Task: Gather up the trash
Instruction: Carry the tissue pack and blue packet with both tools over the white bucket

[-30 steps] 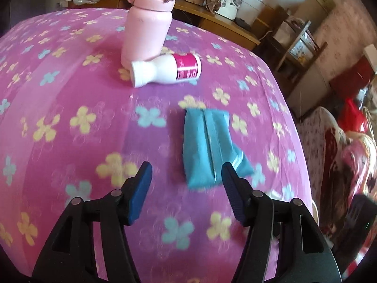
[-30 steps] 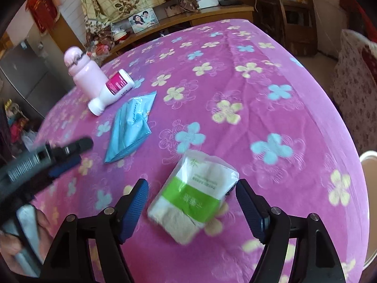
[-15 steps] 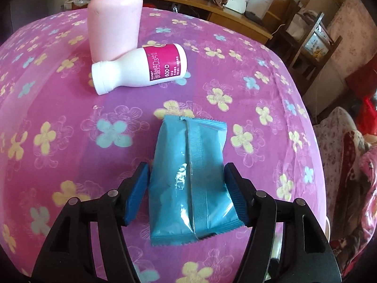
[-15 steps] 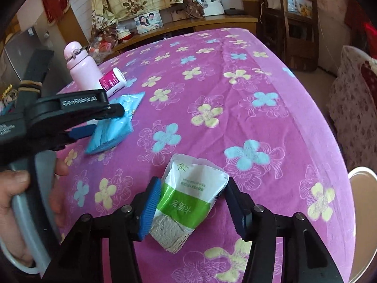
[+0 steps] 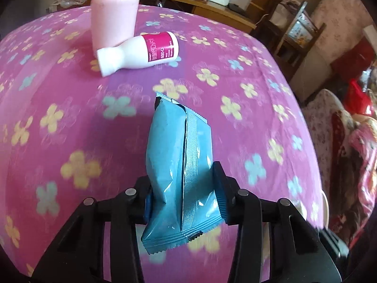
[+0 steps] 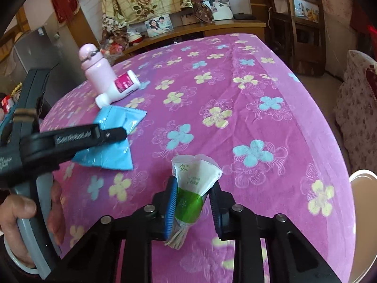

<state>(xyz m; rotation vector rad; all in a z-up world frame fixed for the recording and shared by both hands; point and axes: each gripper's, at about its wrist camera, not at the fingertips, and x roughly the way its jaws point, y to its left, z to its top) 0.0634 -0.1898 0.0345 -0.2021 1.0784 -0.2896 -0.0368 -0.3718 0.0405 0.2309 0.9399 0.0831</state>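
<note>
Sitting low centre, blue packet [image 5: 179, 165] between left gripper [image 5: 182, 200] pads, jaws closing on it; green-white packet [image 6: 193, 188] pinched in closing right gripper [image 6: 192, 208]

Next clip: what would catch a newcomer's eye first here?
The pink flowered tablecloth fills both views. Each gripper is closing on a packet: the left gripper on a blue packet, the right gripper on a white and green packet. Behind, a white bottle lies beside an upright pink flask.
</note>
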